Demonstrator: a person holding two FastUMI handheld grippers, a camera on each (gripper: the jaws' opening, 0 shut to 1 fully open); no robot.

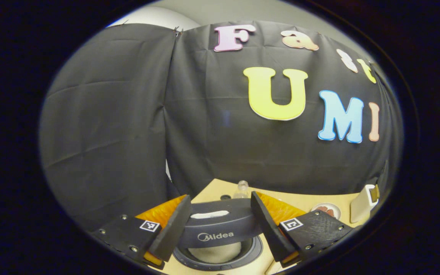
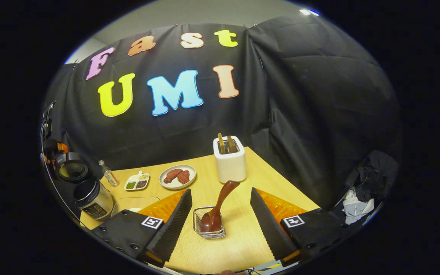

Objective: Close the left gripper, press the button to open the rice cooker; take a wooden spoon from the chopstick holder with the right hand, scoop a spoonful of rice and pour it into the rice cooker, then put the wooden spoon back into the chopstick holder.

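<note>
The rice cooker stands open just under my left gripper. Its dark lid is raised and the pale inner pot shows below. The left gripper is open, a finger on each side of the lid, touching nothing. In the right gripper view a dark wooden spoon stands bowl-down in a wire chopstick holder, its handle leaning up to the right. My right gripper is open with the spoon between its fingers, clear of both. The open rice cooker is far off at the left table edge.
On the wooden table stand a white toaster with bread, a plate of meat, a small divided dish and a small bottle. A clear container lies next to the cooker. Cloth is piled at right.
</note>
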